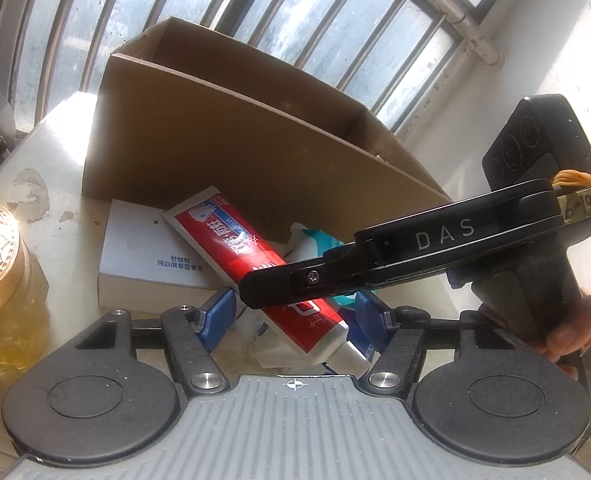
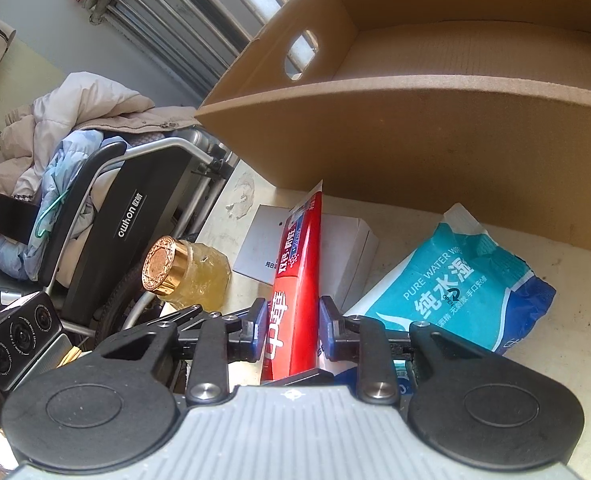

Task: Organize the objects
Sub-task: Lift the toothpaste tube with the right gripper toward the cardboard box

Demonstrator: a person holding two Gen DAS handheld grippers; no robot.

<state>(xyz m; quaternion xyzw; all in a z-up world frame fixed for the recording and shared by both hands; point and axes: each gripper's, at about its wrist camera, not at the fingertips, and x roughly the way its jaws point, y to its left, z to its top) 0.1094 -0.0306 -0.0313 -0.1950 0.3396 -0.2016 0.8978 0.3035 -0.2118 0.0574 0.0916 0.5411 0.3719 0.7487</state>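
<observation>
Right wrist view alone shows the blue wet-wipes pack [image 2: 459, 280]. Right hand-held gripper [image 2: 290, 330] angles down, clamping the red toothpaste tube [image 2: 297, 264] on the counter [image 2: 555, 360]; left hand-held gripper [image 1: 295, 320] straddles it loosely, pads apart.

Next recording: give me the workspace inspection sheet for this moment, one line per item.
Surface: pale tabletop, stained patch near the box.
Job's things: open cardboard box, nothing seen inside; red toothpaste tube lying across a white carton; blue wet-wipes pack; gold-lidded jar.
Clutter: nothing seen.
Grippers: right gripper shut on the toothpaste tube; left gripper straddles the tube's cap end, pads not seen pressing.
Cables: orange cord tied on the right gripper's body.
Surroundings: barred window; folding chair heaped with jackets.
</observation>
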